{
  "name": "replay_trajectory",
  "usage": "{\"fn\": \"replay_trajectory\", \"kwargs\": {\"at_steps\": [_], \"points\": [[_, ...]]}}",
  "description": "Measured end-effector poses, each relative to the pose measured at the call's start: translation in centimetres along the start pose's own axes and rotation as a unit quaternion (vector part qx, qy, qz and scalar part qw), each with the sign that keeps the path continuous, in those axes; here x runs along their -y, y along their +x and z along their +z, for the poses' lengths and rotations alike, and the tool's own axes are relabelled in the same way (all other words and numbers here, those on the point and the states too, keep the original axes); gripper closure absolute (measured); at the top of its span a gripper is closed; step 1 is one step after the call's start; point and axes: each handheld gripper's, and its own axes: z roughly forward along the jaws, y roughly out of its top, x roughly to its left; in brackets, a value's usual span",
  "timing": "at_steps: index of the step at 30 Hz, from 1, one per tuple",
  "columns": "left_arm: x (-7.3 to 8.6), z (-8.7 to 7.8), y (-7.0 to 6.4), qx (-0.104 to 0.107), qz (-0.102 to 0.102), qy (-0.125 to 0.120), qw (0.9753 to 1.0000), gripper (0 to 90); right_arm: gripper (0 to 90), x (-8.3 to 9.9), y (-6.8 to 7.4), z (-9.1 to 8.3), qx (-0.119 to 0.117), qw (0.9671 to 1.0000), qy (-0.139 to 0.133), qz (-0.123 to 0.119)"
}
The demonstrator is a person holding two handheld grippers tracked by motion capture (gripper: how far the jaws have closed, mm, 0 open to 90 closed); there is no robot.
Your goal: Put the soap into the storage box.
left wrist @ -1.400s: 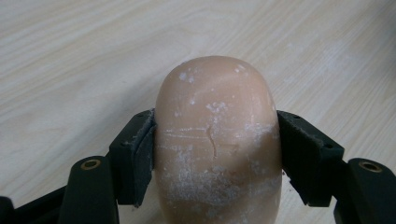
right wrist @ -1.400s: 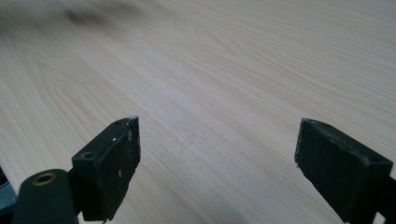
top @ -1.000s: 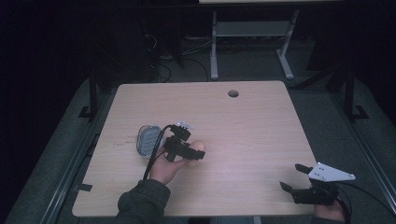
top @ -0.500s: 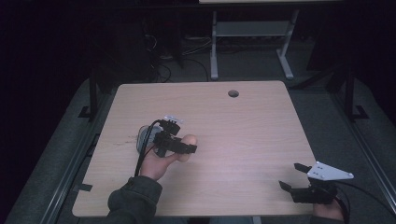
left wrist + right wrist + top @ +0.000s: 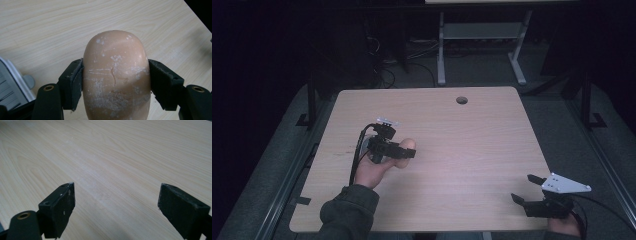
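Nearest the person, right tool sits idle at the near right corner of the tabletop, jaws spread wide w/ nothing between them; right gripper view has bare wood grain past the pads.

Further in, left tool is clamped on a peach-coloured soap bar. Both pads press its long sides, bar scuffed w/ white flecks & a thin crack. In the high view the soap is over the left-centre of the tabletop, apparently carried just above the surface, though contact can't be ruled out.

Bar's long axis runs along the jaws, rounded end pointing away from the hand, approx toward the tabletop's right side.

Just beside the tool, in the left gripper view's lower left corner, a grey ribbed dish, prob a soap tray.

Step looks like carry/place of the soap. Next move prob needs lowering it flat over the target, then easing the jaws apart w/o letting the slick bar skid.
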Motion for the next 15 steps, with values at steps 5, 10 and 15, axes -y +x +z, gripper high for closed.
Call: {"fn": "replay_trajectory", "kwargs": {"at_steps": [5,10,15], "points": [[0.0,-0.4,0.7,-0.003,-0.009,-0.003,1.0000,32.4,13.8,0.0,0.0,0.0,0.000,1.0000,0.000,0.001],[0.1,-1.1,1.6,-0.007,-0.019,-0.008,0.9998,32.4,13.8,0.0,0.0,0.0,0.002,1.0000,0.000,0.002],[0.2,-1.5,2.2,-0.009,-0.030,-0.014,0.9994,32.4,13.8,0.0,0.0,0.0,0.002,1.0000,0.000,0.003]]}}
